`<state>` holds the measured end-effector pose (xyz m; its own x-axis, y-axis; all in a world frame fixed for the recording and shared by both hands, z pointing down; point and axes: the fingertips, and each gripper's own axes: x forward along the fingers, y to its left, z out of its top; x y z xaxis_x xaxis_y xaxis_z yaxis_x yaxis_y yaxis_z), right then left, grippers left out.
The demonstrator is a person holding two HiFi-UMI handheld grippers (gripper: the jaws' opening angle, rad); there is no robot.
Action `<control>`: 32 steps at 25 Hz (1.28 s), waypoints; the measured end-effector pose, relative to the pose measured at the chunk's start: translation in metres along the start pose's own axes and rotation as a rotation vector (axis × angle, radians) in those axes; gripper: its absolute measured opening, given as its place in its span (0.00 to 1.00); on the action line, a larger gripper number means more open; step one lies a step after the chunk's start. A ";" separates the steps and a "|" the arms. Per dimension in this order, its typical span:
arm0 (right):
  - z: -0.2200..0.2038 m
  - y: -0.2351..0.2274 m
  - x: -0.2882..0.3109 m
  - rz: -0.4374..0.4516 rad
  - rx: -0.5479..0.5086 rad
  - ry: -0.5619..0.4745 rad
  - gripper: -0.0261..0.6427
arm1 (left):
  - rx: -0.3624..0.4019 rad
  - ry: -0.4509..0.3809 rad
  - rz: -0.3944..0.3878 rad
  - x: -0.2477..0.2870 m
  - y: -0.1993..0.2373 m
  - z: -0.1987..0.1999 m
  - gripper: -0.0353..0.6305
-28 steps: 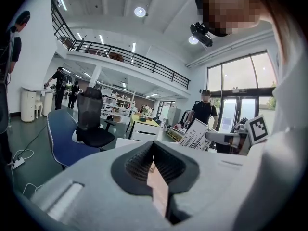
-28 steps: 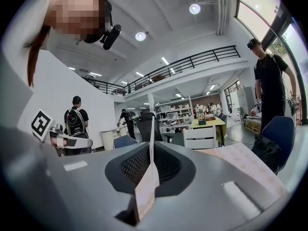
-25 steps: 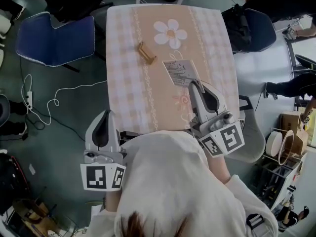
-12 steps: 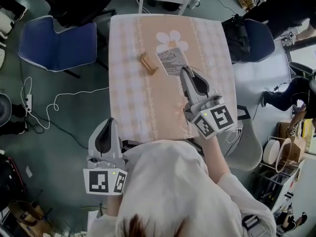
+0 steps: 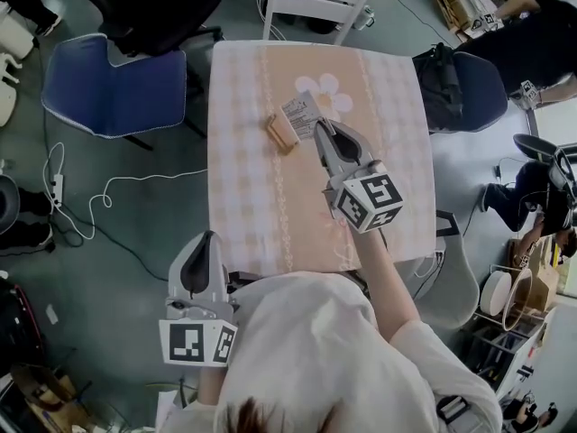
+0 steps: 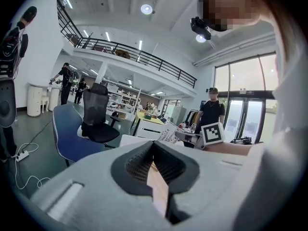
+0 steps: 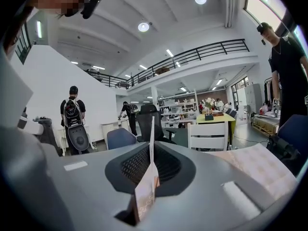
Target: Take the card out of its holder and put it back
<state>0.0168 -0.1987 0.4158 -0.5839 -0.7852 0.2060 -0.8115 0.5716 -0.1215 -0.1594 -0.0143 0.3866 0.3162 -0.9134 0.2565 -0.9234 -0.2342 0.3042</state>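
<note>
The right tool (image 5: 317, 126) is clamped on the printed card (image 5: 302, 115), which stands edge-on between its jaws and juts ahead of its tip, over the table (image 5: 243, 197). The wooden holder (image 5: 282, 133) lies just left of that tip. The left tool (image 6: 153, 146) has its jaws together on nothing and is off the table's near edge.

A grey floor (image 5: 135, 215) lies around the surface (image 5: 243, 197), which is covered by a pink checked cloth. A blue chair (image 5: 117, 84) and a black office chair (image 5: 153, 3) stand to its left, and a white chair (image 5: 315, 3) stands at its far end. A white cable (image 5: 108, 180) trails across the floor. White walls (image 7: 53, 76), a railed balcony (image 7: 192, 57), round ceiling lights (image 7: 143, 27) and tall windows (image 6: 236, 81) enclose the hall.
</note>
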 end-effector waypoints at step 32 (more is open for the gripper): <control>-0.060 -0.011 0.037 0.013 -0.022 0.165 0.06 | -0.021 0.032 0.020 0.011 0.010 -0.003 0.05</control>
<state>0.0050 -0.2196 0.4832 -0.5812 -0.7290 0.3616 -0.8023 0.5877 -0.1046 -0.1644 -0.0251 0.3952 0.3045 -0.9068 0.2916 -0.9250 -0.2085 0.3177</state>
